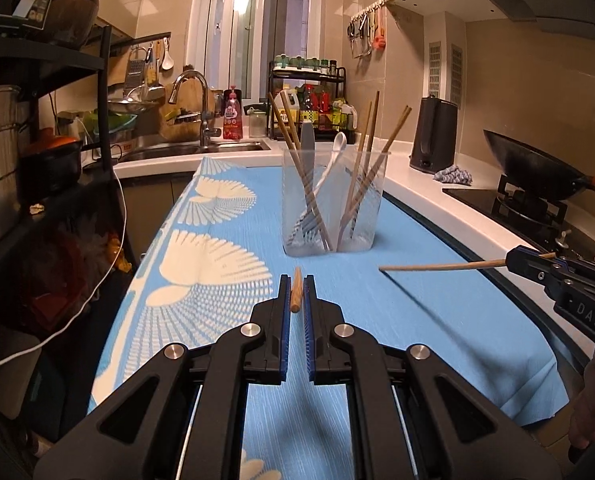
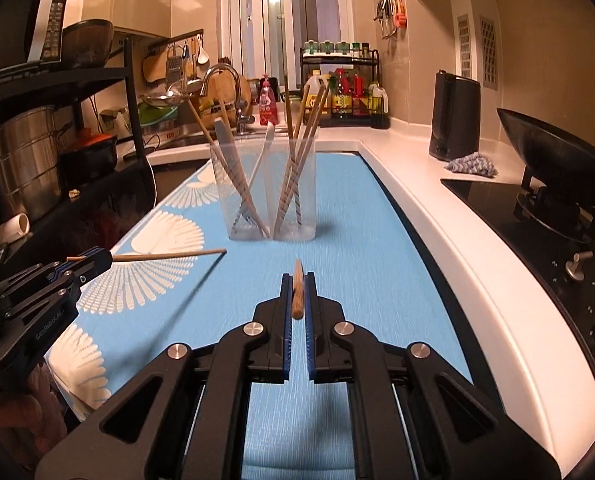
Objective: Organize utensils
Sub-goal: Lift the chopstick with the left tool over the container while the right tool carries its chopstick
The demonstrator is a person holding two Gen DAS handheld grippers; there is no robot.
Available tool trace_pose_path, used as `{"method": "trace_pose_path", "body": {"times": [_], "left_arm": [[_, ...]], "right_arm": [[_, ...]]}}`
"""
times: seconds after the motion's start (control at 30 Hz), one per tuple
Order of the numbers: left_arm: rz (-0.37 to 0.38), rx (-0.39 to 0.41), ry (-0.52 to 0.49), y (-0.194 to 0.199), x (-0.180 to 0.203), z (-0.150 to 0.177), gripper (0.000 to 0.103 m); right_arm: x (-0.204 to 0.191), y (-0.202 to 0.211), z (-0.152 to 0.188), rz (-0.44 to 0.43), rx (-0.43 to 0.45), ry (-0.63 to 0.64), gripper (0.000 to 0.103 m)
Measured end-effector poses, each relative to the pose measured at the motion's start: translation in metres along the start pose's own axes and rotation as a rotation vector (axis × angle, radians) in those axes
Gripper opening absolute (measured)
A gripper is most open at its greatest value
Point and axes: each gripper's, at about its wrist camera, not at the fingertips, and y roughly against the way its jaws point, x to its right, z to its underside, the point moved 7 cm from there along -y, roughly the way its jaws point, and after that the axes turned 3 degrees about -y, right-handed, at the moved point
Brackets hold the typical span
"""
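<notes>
A clear two-compartment holder stands on the blue patterned cloth, with several wooden chopsticks, a white spoon and a grey spatula in it. My left gripper is shut on a wooden chopstick that points ahead, short of the holder and above the cloth. My right gripper is shut on a second chopstick in the same way. Each wrist view also shows the other gripper from the side, its chopstick pointing inward.
A white counter rim runs along the right, with a black kettle, a rag and a wok on the stove. A sink with faucet and a bottle rack are behind. Dark shelves with pots stand on the left.
</notes>
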Motion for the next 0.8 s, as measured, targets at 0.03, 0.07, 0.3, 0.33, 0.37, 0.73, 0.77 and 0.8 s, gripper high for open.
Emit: {"method": "trace_pose_path", "body": {"times": [0.03, 0.07, 0.3, 0.33, 0.37, 0.73, 0.77, 0.8], "left_arm": [[0.002, -0.004, 0.0, -0.001, -0.001, -0.005, 0.006], [0.006, -0.009, 0.002, -0.002, -0.002, -0.007, 0.006], [0.028, -0.033, -0.004, -0.004, -0.006, -0.039, 0.006], [0.035, -0.042, -0.003, -0.006, -0.007, -0.045, 0.006], [0.045, -0.051, -0.003, -0.006, -0.008, -0.049, 0.006], [0.1, -0.113, -0.016, -0.012, -0.01, -0.105, 0.006], [0.099, -0.116, -0.021, -0.012, -0.009, -0.107, 0.006], [0.099, -0.118, -0.023, -0.012, -0.009, -0.11, 0.006]], "right_arm": [[0.0, 0.001, -0.004, -0.002, 0.004, 0.001, 0.006], [0.0, 0.002, -0.01, -0.005, 0.011, 0.002, 0.006], [-0.001, 0.008, -0.05, -0.026, 0.045, 0.008, 0.006], [-0.001, 0.007, -0.056, -0.03, 0.044, 0.007, 0.006], [-0.002, 0.006, -0.06, -0.033, 0.039, 0.007, 0.006], [-0.017, 0.001, -0.103, -0.068, 0.04, 0.025, 0.006], [-0.019, 0.0, -0.105, -0.07, 0.039, 0.027, 0.006], [-0.02, -0.001, -0.107, -0.072, 0.038, 0.029, 0.006]]}}
